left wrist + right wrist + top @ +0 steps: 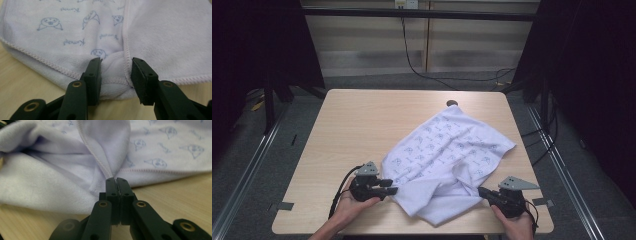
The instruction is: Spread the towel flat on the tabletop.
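Observation:
A pale lilac towel [447, 150] printed with small blue faces lies crumpled across the right half of the wooden table [357, 125]. At the towel's near left corner, my left gripper [391, 190] is open. In the left gripper view its jaws straddle a bunched fold of the hemmed edge [113, 75] without squeezing it. My right gripper [482, 191] sits at the near right edge of the towel. In the right gripper view its jaws [116, 182] are pressed together, with the stitched hem [100, 162] running down into their tips.
A dark round hole [452, 103] sits near the table's far edge, just behind the towel. A black cable [412, 65] trails over the floor behind the table. Bare tabletop spreads to the left and far left.

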Tool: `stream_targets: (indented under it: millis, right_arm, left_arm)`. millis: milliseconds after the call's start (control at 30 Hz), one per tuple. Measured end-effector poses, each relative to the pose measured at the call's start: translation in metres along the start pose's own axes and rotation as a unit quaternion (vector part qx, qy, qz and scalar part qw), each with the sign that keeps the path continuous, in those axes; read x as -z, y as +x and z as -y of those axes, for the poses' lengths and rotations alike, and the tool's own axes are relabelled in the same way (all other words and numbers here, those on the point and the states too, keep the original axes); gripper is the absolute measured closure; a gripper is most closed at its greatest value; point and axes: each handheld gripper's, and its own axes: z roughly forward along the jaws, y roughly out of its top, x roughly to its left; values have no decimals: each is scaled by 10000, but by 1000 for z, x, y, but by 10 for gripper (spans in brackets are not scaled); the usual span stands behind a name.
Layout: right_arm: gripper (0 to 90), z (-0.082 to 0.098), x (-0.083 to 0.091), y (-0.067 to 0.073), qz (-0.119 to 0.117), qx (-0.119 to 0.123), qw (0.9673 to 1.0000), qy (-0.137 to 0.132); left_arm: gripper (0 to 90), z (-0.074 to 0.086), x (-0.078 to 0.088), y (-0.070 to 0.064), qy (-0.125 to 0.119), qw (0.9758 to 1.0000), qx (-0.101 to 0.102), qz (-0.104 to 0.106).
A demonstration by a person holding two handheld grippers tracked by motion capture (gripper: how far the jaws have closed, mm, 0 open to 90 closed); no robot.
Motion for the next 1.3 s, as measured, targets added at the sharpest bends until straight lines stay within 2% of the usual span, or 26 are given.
stream_targets:
  millis: [33, 67, 167, 200, 267, 333, 367, 500, 533, 633, 667, 700, 733, 767, 800, 867, 900, 933, 967, 1000, 1033, 1067, 1133, 1167, 1300]
  right_arm:
    - [894, 1, -3, -1, 22, -37, 9999, 102]
    - [888, 1, -6, -2, 75, -28, 9998, 199]
    - [852, 0, -12, -4, 131, -11, 9995, 300]
    - [769, -3, -14, -4, 128, 2, 9995, 300]
    - [718, -8, -11, 0, 72, 29, 9998, 166]
    - [658, -16, -8, 3, -20, 57, 9999, -83]
    - [636, -20, -8, 4, -89, 52, 9998, -158]
    - [617, -40, -22, 12, -306, 204, 9990, -263]
    - [617, -40, -22, 12, -306, 204, 9990, -263]
    - [552, -54, -40, 20, -483, 353, 9979, -240]
    - [504, -61, -56, 24, -581, 372, 9975, -151]
    - [504, -61, -56, 24, -581, 372, 9975, -151]
    - [474, -62, -62, 25, -566, 385, 9976, -119]
    - [430, -62, -76, 26, -531, 403, 9978, 41]
    - [422, -62, -80, 25, -481, 433, 9978, 116]
    - [459, -59, -85, 23, -322, 445, 9983, 199]
    - [530, -57, -86, 21, -281, 426, 9984, 224]
    - [628, -56, -86, 19, -219, 454, 9985, 202]
    - [628, -56, -86, 19, -219, 454, 9985, 202]
    - [802, -54, -82, 15, -157, 389, 9990, 125]
    - [864, -53, -81, 13, -160, 393, 9991, 96]
    - [864, -53, -81, 13, -160, 393, 9991, 96]
    - [890, -51, -70, 5, -111, 185, 9997, -75]
    - [890, -50, -66, 2, -93, 111, 9998, -168]
    - [890, -41, -52, -13, 14, -147, 9996, -232]
  left_arm:
    - [598, 3, 4, -1, 41, 10000, -38, -32]
    - [598, 9, 10, -3, 1, 10000, 56, -1]
    - [597, 13, 14, -3, -10, 10000, 75, 35]
    - [595, 13, 16, -1, 0, 9999, 125, 63]
    - [589, 12, 19, 4, -106, 9994, 234, 218]
    - [598, 11, 20, 5, -162, 9993, 240, 228]
    - [628, 8, 26, 7, -362, 9986, 289, 242]
    - [690, 2, 33, 7, -653, 9968, 301, 345]
    - [690, 1, 35, 8, -720, 9962, 320, 378]
    - [666, 0, 28, 9, -678, 9953, 445, 534]
    - [594, 1, 21, 9, -577, 9956, 445, 585]
    - [577, 1, 21, 9, -577, 9956, 445, 585]
    - [577, 1, 17, 8, -463, 9961, 362, 659]
    - [539, 1, 13, 6, -371, 9966, 323, 661]
    - [522, 2, 10, 5, -325, 9965, 324, 699]
    - [487, 4, 8, 3, -193, 9971, 279, 684]
    - [482, 6, 6, 2, -121, 9970, 212, 734]
    - [478, 7, 6, -1, -106, 9975, 178, 674]
    - [471, 7, 6, -1, -106, 9975, 178, 674]
    - [466, 9, 5, -4, -93, 9977, 173, 644]
    - [473, 9, 5, -4, -93, 9977, 173, 644]
    - [473, 10, 5, -5, -92, 9981, 122, 591]
    - [568, 10, 4, -6, -62, 9986, 93, 513]
    - [619, 10, 5, -7, -16, 9992, -41, 407]
    - [790, 10, 7, -7, 3, 9988, -97, 478]
